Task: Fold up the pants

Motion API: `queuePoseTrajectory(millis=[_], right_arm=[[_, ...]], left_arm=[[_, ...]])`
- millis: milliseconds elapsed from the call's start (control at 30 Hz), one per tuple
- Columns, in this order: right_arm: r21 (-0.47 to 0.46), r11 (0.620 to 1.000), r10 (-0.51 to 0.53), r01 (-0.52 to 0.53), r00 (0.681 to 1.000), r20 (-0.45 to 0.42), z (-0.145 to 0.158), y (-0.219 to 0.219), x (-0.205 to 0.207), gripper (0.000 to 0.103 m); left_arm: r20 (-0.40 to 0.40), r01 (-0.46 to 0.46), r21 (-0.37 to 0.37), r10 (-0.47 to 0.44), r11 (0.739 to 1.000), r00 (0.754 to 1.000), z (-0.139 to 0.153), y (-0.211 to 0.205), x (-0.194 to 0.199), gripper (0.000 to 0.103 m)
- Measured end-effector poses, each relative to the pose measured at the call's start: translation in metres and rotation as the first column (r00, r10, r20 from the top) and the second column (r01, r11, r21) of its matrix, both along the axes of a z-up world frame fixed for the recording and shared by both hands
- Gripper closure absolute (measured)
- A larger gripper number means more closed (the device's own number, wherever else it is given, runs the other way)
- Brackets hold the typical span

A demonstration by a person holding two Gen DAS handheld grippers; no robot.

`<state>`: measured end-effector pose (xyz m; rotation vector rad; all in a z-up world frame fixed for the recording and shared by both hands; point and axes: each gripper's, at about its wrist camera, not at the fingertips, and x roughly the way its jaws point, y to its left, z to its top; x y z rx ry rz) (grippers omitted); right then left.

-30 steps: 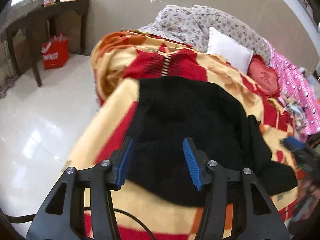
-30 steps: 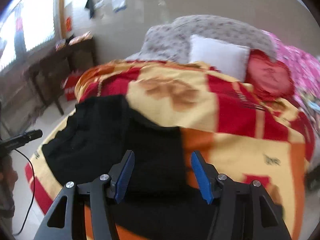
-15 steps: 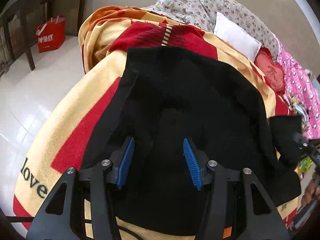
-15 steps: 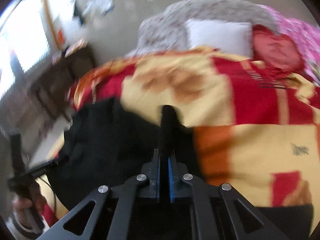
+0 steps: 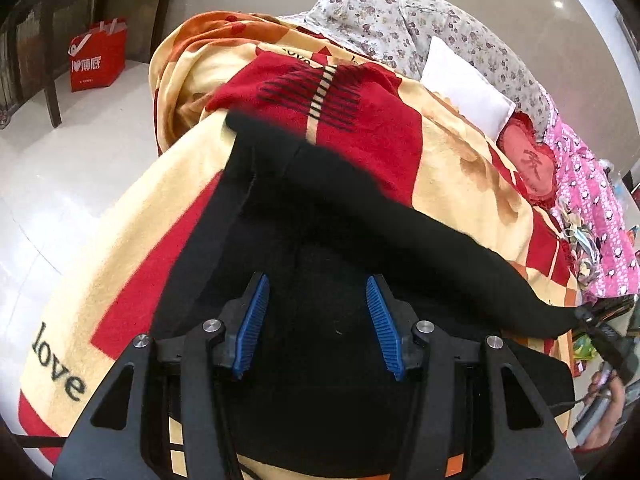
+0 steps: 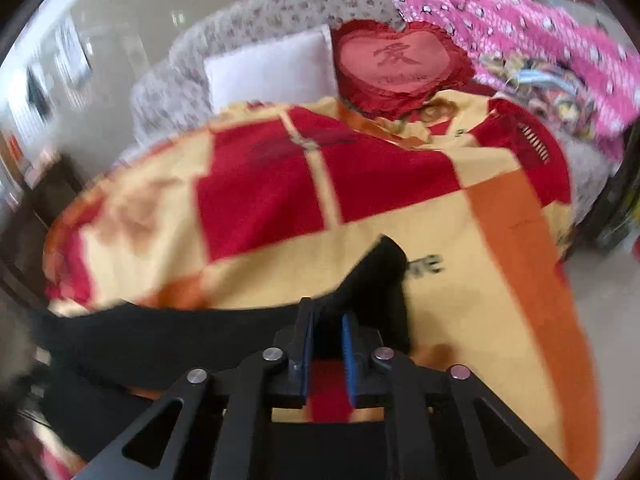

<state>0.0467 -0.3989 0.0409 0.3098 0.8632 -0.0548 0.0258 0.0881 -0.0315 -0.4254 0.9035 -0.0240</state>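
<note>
1. Looking along the left hand-held gripper (image 5: 316, 328), its two blue-padded fingers (image 5: 251, 328) stand well apart with nothing between them, poised over the black pants (image 5: 320, 240). The pants lie spread on a bed covered by a yellow, red and orange blanket (image 5: 120, 248), which bears the word "love" near its lower left edge. One strip of the black fabric is drawn taut from the far left corner of the garment across to the lower right, where the right hand-held gripper (image 5: 588, 318) pinches its end; the person's hand (image 5: 604, 412) shows below it. At the head of the bed are a floral cushion (image 5: 400, 16), a white pillow (image 5: 464, 84) and a red heart cushion (image 5: 528, 156), with a pink patterned cloth (image 5: 592, 216) on the right. A red shopping bag (image 5: 96, 60) stands on the white floor beside a dark wooden bench (image 5: 48, 20).

2. Looking along the right hand-held gripper (image 6: 328, 344), its fingers are drawn close together and clamped on a fold of the black pants (image 6: 376, 276), which sticks up past the fingertips. From the grip the fabric runs away to the left in a dark band above the blanket (image 6: 260, 200). This view is blurred. The white pillow (image 6: 272, 72), the red heart cushion (image 6: 400, 60) and the pink cloth (image 6: 540, 20) sit at the far end.
</note>
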Motion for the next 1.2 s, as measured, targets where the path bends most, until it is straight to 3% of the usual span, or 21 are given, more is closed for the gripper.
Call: queuePoseTrajectory(millis=[33, 67, 133, 267, 300, 367, 467, 633, 800, 900, 933, 967, 1000, 1033, 1067, 1200], right_arm=[[0.063, 0.998, 0.025, -0.028, 0.999, 0.047, 0.007, 0.005, -0.004, 0.073], [0.102, 0.993, 0.055, -0.064, 0.995, 0.086, 0.013, 0.012, -0.006, 0.053], [0.182, 0.965, 0.158, -0.190, 0.971, 0.180, 0.028, 0.036, -0.006, 0.040], [0.162, 0.886, 0.390, -0.435, 0.886, 0.250, 0.049, 0.105, 0.001, 0.040], [0.136, 0.854, 0.459, -0.502, 0.851, 0.257, 0.049, 0.132, -0.001, 0.040], [0.052, 0.802, 0.571, -0.595, 0.790, 0.222, 0.041, 0.183, -0.008, 0.040], [-0.147, 0.728, 0.686, -0.670, 0.714, 0.141, 0.018, 0.250, -0.019, 0.040], [-0.221, 0.627, 0.772, -0.747, 0.635, 0.043, -0.019, 0.296, -0.014, 0.040], [-0.232, 0.566, 0.803, -0.791, 0.592, -0.061, -0.040, 0.315, 0.003, 0.040], [-0.240, 0.543, 0.800, -0.805, 0.583, -0.143, -0.053, 0.320, 0.019, 0.043], [-0.242, 0.542, 0.795, -0.805, 0.585, -0.163, -0.057, 0.321, 0.024, 0.059], [-0.249, 0.542, 0.791, -0.802, 0.587, -0.169, -0.059, 0.322, 0.029, 0.071], [-0.258, 0.548, 0.787, -0.796, 0.595, -0.162, -0.060, 0.321, 0.030, 0.075], [-0.260, 0.557, 0.783, -0.789, 0.603, -0.153, -0.060, 0.319, 0.031, 0.088], [-0.252, 0.569, 0.779, -0.782, 0.612, -0.139, -0.058, 0.316, 0.031, 0.094], [-0.183, 0.614, 0.774, -0.768, 0.631, -0.054, -0.033, 0.299, 0.017, 0.096]], left_arm=[[0.000, 0.002, 0.002, -0.002, 1.000, 1.000, 0.001, 0.001, 0.001, 0.052], [0.002, 0.005, 0.001, -0.005, 1.000, 1.000, 0.001, 0.001, 0.002, 0.052], [0.004, 0.010, -0.006, -0.010, 1.000, 1.000, 0.002, 0.003, 0.004, 0.052], [0.003, 0.001, -0.039, 0.000, 0.999, 1.000, 0.000, 0.009, 0.005, 0.052], [0.001, -0.005, -0.061, 0.005, 0.998, 1.000, 0.000, 0.013, 0.006, 0.052], [0.002, -0.016, -0.096, 0.016, 0.995, 1.000, 0.002, 0.019, 0.007, 0.050], [0.020, -0.046, -0.163, 0.050, 0.986, 0.999, 0.007, 0.027, 0.007, 0.036], [0.027, -0.071, -0.154, 0.076, 0.986, 0.997, 0.014, 0.027, 0.022, 0.031], [-0.028, -0.046, -0.148, 0.043, 0.988, 0.999, 0.001, 0.017, 0.048, 0.031], [-0.007, -0.035, -0.145, 0.034, 0.989, 0.999, 0.002, 0.011, 0.053, 0.033], [0.001, -0.028, -0.146, 0.029, 0.989, 1.000, 0.002, 0.010, 0.053, 0.037], [0.018, -0.010, -0.144, 0.013, 0.990, 1.000, 0.005, 0.007, 0.053, 0.050], [0.024, 0.000, -0.133, 0.003, 0.991, 1.000, 0.006, 0.005, 0.054, 0.063], [0.031, 0.014, -0.118, -0.010, 0.993, 0.999, 0.008, 0.002, 0.055, 0.071], [0.037, 0.033, -0.106, -0.029, 0.994, 0.999, 0.010, -0.001, 0.054, 0.082], [0.081, 0.072, -0.096, -0.064, 0.993, 0.995, 0.028, -0.002, 0.037, 0.087]])
